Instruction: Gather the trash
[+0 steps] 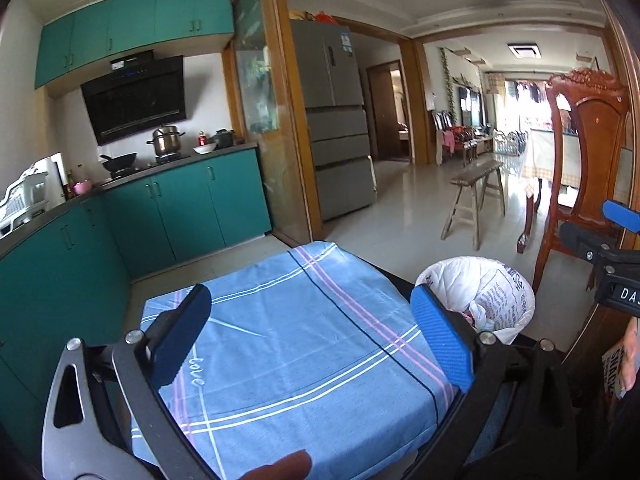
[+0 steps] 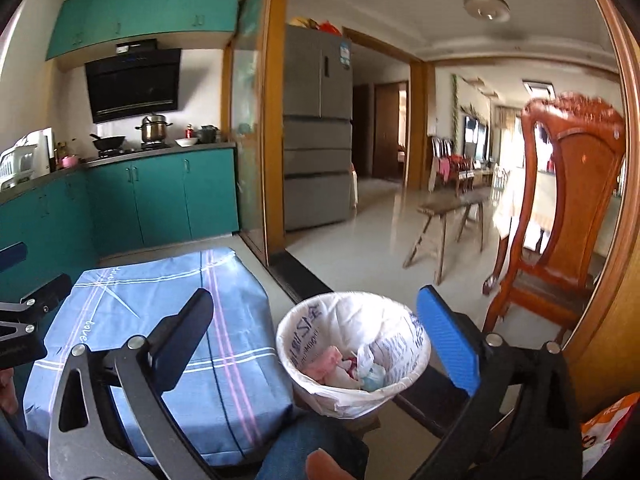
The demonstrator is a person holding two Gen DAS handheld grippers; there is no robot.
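A trash bin (image 2: 354, 360) lined with a white printed plastic bag stands on the floor beside a small table under a blue checked cloth (image 2: 160, 344). Crumpled pink, white and blue trash (image 2: 348, 366) lies inside it. My right gripper (image 2: 316, 338) is open and empty, held above and around the bin's near side. My left gripper (image 1: 312, 330) is open and empty over the blue cloth (image 1: 296, 332); the bin (image 1: 480, 292) shows to its right. The right gripper's body (image 1: 612, 264) shows at that view's right edge.
A carved wooden chair (image 2: 560, 216) stands right of the bin. A wooden bench (image 2: 444, 216) sits on the tiled floor beyond. Green kitchen cabinets (image 1: 168, 208) line the left, a grey fridge (image 1: 336, 128) behind. An orange snack packet (image 2: 604, 432) shows at the lower right.
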